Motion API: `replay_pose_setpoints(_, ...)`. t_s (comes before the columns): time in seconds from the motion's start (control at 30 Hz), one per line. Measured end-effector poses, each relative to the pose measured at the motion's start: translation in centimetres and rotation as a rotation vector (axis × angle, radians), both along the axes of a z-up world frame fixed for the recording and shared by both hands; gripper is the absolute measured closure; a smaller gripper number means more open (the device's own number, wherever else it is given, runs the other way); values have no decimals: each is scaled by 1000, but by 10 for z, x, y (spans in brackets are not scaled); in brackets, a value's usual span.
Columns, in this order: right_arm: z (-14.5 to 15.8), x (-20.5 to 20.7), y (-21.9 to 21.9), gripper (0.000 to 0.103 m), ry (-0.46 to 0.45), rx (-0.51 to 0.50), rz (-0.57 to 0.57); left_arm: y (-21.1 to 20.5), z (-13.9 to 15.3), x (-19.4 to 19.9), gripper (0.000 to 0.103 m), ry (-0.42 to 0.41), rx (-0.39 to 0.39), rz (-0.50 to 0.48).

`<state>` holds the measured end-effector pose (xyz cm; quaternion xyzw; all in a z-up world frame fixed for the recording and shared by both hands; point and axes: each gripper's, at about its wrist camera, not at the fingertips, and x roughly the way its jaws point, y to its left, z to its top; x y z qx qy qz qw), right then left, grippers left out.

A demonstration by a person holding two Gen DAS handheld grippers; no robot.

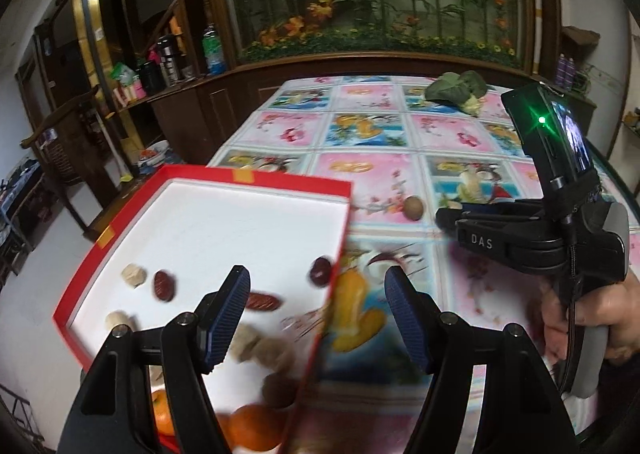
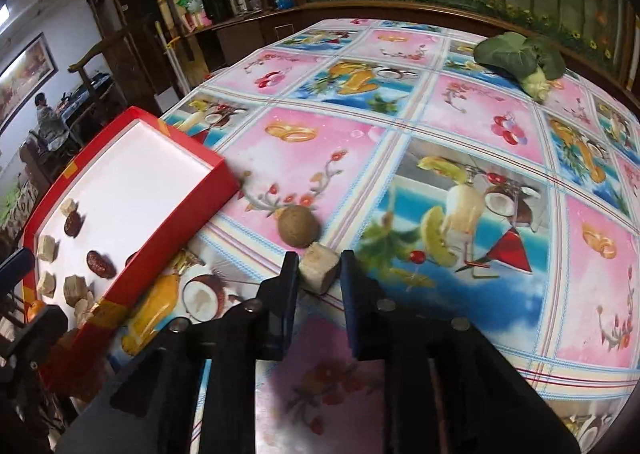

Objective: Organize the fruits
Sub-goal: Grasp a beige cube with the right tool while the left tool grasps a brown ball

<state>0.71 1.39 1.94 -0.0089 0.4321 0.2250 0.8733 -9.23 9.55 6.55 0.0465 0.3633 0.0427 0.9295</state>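
Observation:
A red box with a white floor sits at the table's left edge. It holds red dates, pale cubes and oranges. A brown round fruit lies on the tablecloth right of the box. My right gripper is shut on a pale cube just in front of the brown fruit; it also shows in the left wrist view. My left gripper is open and empty above the box's right wall.
A leafy green vegetable lies at the table's far side. The patterned tablecloth covers the table. A wooden cabinet with bottles stands left of the table; a flower mural is behind.

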Motion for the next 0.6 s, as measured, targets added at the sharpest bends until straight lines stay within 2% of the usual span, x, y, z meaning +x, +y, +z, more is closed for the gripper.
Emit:
replay_pose_setpoints(0.1, 2, 9, -15, 80, 40, 18, -58, -18, -2, 22, 33, 27, 20, -38)
replay_pose_setpoints(0.17, 1, 20, -41, 80, 117, 88, -136, -29, -6, 40, 33, 54, 22, -49)
replay_pose_setpoints(0.27, 1, 30, -73, 80, 187, 149, -228, -43, -15, 64, 33, 103, -11, -94)
replay_pose_setpoints(0.43, 1, 35, -95, 80, 250, 204, -285, -54, -37, 99, 34, 183, -53, -108)
replay_pose_setpoints(0.47, 0, 35, -95, 80, 253, 208, -286, -54, -42, 104, 36, 195, -56, -98)
replay_pose_setpoints(0.5, 0, 35, -95, 80, 254, 208, -287, -53, -45, 108, 45, 204, -58, -91)
replay_pose_setpoints(0.53, 1, 34, -95, 80, 253, 207, -291, -53, -50, 113, 49, 219, -63, -89)
replay_pose_setpoints(0.6, 0, 35, -97, 80, 256, 211, -293, -53, -55, 120, 53, 229, -78, -86)
